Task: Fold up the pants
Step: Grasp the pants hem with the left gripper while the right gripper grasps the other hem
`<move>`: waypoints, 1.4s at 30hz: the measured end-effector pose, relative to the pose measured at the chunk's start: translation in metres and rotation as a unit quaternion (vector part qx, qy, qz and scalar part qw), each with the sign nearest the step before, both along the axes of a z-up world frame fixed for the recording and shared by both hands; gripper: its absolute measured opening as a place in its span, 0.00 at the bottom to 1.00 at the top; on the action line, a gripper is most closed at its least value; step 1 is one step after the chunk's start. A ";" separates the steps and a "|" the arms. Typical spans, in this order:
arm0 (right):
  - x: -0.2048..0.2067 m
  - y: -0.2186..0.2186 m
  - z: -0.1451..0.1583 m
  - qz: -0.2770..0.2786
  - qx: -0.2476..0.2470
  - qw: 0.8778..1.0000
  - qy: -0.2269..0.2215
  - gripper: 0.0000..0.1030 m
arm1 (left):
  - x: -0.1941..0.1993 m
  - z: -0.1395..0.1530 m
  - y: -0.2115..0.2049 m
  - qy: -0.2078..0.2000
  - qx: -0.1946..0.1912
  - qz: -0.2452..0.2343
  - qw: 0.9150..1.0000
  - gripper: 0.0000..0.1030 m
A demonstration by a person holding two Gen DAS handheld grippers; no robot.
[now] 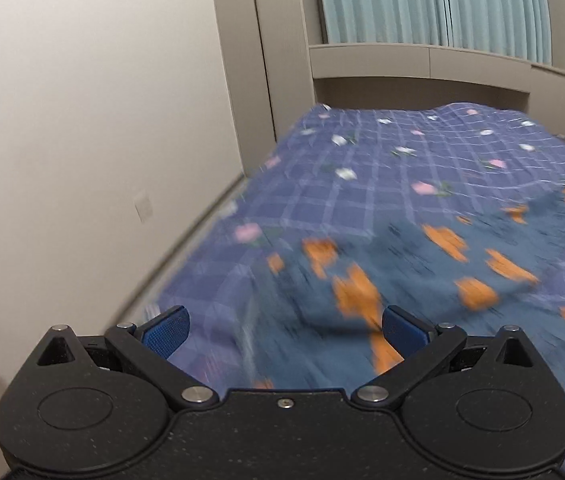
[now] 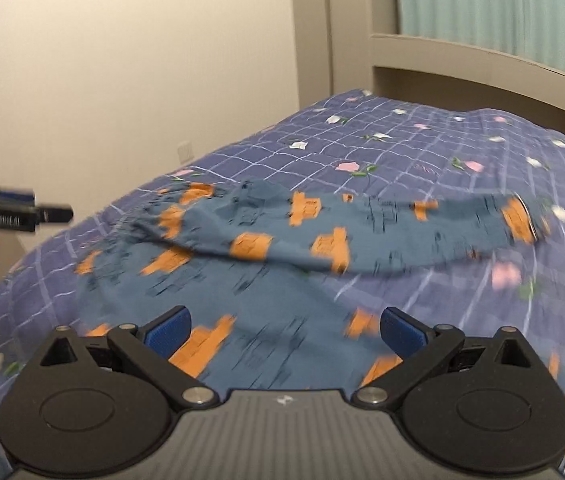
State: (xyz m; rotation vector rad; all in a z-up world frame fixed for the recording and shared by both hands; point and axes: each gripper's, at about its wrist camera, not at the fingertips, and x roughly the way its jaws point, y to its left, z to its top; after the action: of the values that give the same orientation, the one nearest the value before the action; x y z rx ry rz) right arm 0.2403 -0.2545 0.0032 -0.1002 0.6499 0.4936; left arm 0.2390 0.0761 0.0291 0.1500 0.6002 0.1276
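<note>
Blurring hides pants (image 2: 282, 240) detail; left tongs (image 1: 285, 330), right tongs (image 2: 285, 330) gape empty.

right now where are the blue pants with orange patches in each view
Left wrist: the pants fill the lower right, running under the open left gripper.
Right wrist: they spread across the middle, one leg stretching right, the rest under the open right gripper.
Shared landmark: the checked floral bedspread beneath them.
</note>
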 end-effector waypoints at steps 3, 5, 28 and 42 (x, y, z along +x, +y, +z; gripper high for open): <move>0.066 0.001 0.002 0.035 -0.012 0.999 0.007 1.00 | 0.059 -0.005 0.015 -0.001 0.028 -0.022 0.999 0.99; 0.120 0.008 -0.003 0.071 -0.031 0.997 0.017 1.00 | 0.096 -0.012 0.024 0.003 0.027 -0.066 0.997 0.99; 0.309 0.082 -0.081 0.272 -0.099 0.952 0.102 0.43 | 0.255 -0.100 0.062 0.191 -0.112 -0.264 0.939 0.63; 0.284 0.100 -0.052 0.216 -0.167 0.962 0.013 0.02 | 0.240 -0.067 0.061 0.138 -0.099 -0.178 0.969 0.02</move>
State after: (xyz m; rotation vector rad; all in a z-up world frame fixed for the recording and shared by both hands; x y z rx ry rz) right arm 0.5244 -0.1541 -0.0492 -0.5655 0.7360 0.8031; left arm 0.4791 0.1370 -0.0384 0.0802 0.8494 -0.3054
